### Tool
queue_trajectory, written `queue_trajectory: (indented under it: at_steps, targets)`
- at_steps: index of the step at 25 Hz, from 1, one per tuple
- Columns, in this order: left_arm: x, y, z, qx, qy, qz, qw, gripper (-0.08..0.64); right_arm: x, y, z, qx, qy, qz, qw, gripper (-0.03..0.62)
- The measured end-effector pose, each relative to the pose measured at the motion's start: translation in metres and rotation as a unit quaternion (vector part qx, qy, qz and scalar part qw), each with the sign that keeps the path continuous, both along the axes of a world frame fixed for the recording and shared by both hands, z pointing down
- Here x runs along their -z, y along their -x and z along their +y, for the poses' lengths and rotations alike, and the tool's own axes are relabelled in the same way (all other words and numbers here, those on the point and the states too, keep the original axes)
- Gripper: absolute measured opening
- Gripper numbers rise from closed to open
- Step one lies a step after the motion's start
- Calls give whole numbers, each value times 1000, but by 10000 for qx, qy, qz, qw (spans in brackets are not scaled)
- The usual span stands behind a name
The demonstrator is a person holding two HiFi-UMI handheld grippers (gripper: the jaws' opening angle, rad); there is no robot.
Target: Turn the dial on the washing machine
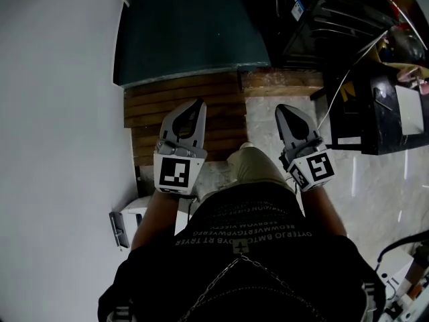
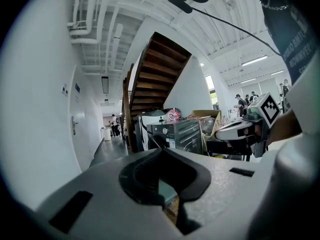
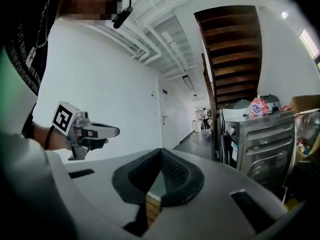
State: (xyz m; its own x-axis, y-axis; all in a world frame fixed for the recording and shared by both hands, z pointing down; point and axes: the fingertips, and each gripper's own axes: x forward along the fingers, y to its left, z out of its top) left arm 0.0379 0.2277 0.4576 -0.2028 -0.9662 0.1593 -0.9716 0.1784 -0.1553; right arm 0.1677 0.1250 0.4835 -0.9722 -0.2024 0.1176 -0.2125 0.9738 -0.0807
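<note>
The washing machine point(image 3: 260, 139), a grey front-loader, stands to the right under the wooden stairs; a small round dial point(image 3: 231, 130) shows on its upper left corner. It also appears ahead in the left gripper view as the washing machine point(image 2: 175, 134), well out of reach. My left gripper point(image 1: 196, 104) and right gripper point(image 1: 283, 109) are held side by side in front of the person's body, both pointing forward. The left gripper point(image 2: 161, 151) is shut with nothing in it. The right gripper point(image 3: 160, 150) is shut and empty too. Neither touches the machine.
A wooden stair base point(image 1: 181, 99) and a dark green floor point(image 1: 188, 25) lie ahead. A white wall point(image 1: 60, 113) runs along the left. Black equipment and boxes point(image 1: 375, 113) crowd the right. A white device point(image 1: 127, 223) sits low on the left. People stand far down the corridor point(image 2: 115, 125).
</note>
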Motion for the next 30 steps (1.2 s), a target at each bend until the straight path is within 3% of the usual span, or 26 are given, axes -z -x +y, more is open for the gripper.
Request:
queue_trajectory:
  at_steps: [11,17,23,30]
  targets:
    - [73,70,-127,44,-149,-169,9997,6,57,80,-111,386,-31,20,9992,-4]
    - [94,99,-151,122,-40,-132,9998,6,86,118,-145,492,-74,11,9988,-4]
    - [109,136,-163,14,-8,21,10000,6,97,148,-149,390,44,139,9991,-5]
    - [127,170,-180,-636,-131,-103,9978,6,110,175,-147,-235,137,98,9996,-3]
